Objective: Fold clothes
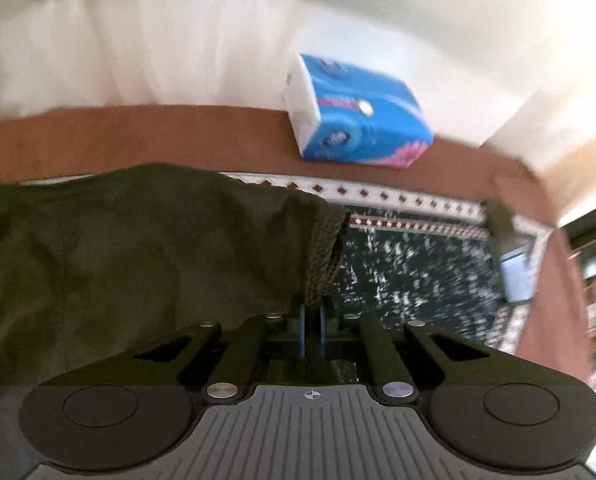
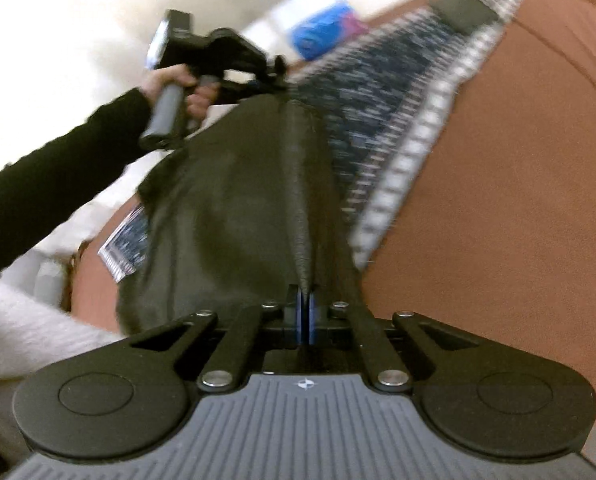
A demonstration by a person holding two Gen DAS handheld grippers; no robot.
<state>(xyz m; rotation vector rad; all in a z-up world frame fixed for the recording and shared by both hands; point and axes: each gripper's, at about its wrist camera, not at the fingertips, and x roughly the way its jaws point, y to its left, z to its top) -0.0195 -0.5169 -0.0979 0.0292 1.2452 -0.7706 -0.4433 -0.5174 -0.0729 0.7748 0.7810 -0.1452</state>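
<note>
We had right hand-held gripper clamped on ribbed edge of dark green garment, left hand-held gripper pinching same garment's hem. Garment hung stretched between both, above patterned mat on desk. Judged mid-fold carry; next needs even lowering, edges aligned. Tissue pack behind.

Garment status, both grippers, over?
Left gripper shut on the dark green garment at its ribbed edge. Right gripper shut on the same cloth, lifted taut. Tissue pack at table's far edge, clear.
</note>
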